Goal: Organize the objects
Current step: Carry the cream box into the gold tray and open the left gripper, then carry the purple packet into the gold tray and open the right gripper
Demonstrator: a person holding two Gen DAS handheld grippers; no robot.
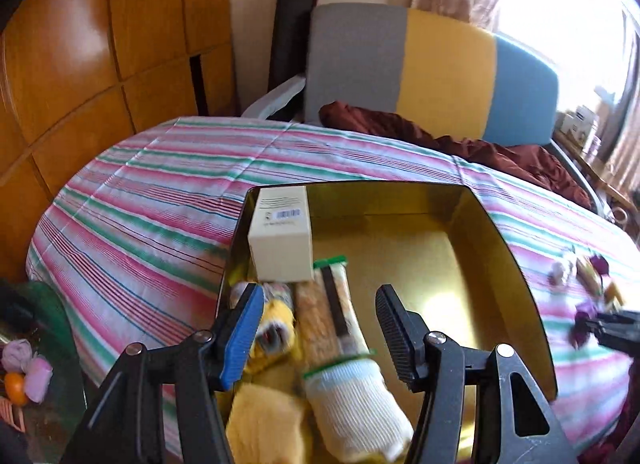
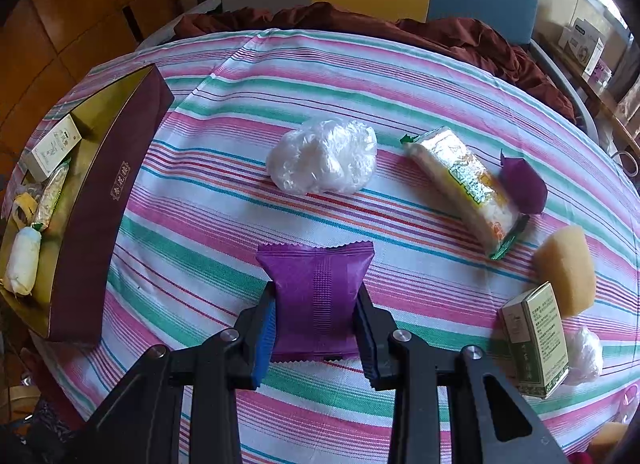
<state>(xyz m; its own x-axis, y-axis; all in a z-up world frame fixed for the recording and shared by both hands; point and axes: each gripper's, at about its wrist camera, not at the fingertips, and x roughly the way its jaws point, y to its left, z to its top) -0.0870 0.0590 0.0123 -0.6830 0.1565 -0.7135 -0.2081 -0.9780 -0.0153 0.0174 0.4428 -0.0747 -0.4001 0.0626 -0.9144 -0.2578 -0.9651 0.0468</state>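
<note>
The right gripper point(image 2: 316, 328) is clamped on the purple packet point(image 2: 316, 296), low over the cloth point(image 2: 224, 199); the box point(image 2: 100, 199) lies far to its left. The left gripper point(image 1: 320, 328) hangs apart and empty over that box. Next, I think, carry the packet there and release it.

Landmark: the open maroon cardboard box with gold lining point(image 2: 100, 199) at the left edge of the striped tablecloth point(image 2: 224, 199). Its left half is crowded: cream carton point(image 1: 280, 236) upright at the far corner, then a clear-wrapped snack bar point(image 1: 340, 304), a yellow-wrapped roll point(image 1: 276, 328) and a white knit roll point(image 1: 352, 404). The right half of the gold floor point(image 1: 432, 264) is bare, open from above. Right of the box runs a bare cloth strip. Further right a crumpled white plastic bag point(image 2: 322, 157), a long yellow-green packet point(image 2: 464, 187), a yellow sponge point(image 2: 566, 268) and a green-white carton point(image 2: 536, 340) block the way.
</note>
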